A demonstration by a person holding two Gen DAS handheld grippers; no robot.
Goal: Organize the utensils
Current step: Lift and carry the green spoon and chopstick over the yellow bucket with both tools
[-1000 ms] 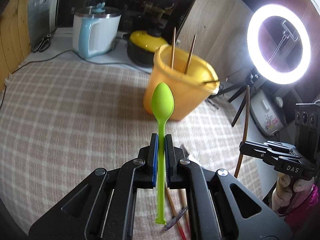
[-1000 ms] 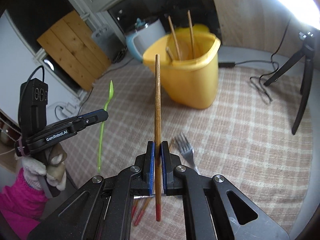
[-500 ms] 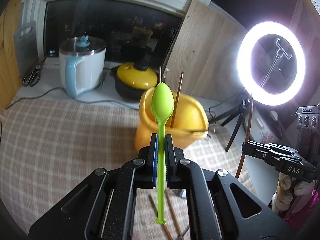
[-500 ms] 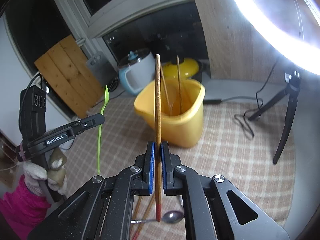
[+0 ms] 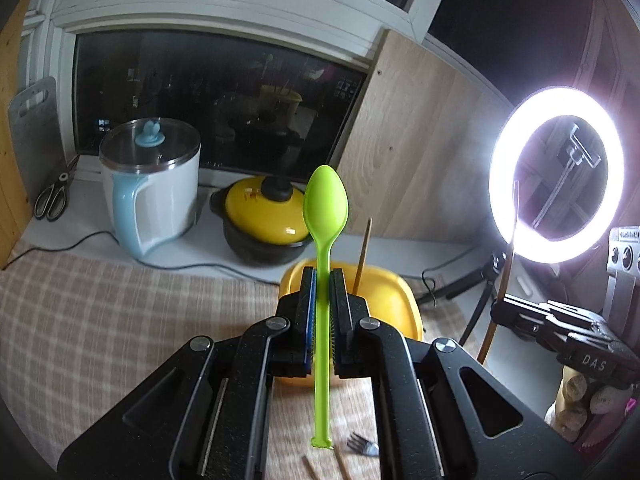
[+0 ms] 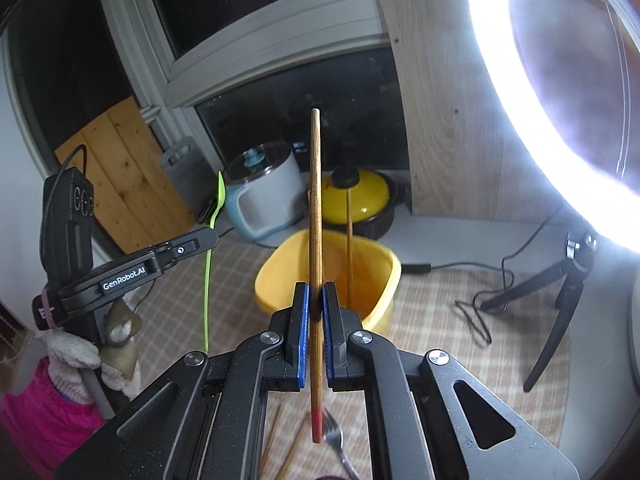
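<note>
Left gripper (image 5: 323, 276): jaws narrow, clamped on the stem of the green spoon (image 5: 325, 208), bowl uppermost, tail hanging below the jaws. Right gripper (image 6: 316, 292): jaws narrow, clamped on a wooden chopstick (image 6: 315, 200), held upright with the red-tipped end down. Compared with one second ago: both tools lifted and tipped upward, so that the yellow bin (image 6: 384, 280) sits low in each view and is partly hidden behind the jaws, where earlier it stood well ahead and clear of them. Grip position on both utensils unchanged. Inside the bin: at least one chopstick already standing (image 6: 349, 240). On the checked worktop (image 5: 100, 320), below the jaws: a fork (image 6: 334, 438) and loose chopsticks (image 6: 294, 452), not yet collected. Judged meaning for the task: pick-up finished for both items, carry to the bin in progress, release not yet made. For the next move, judged: bring each utensil over the bin mouth, lower the tail end past the rim, then open the jaws. Risk: the long chopstick catching the rim or the one already standing.
</note>
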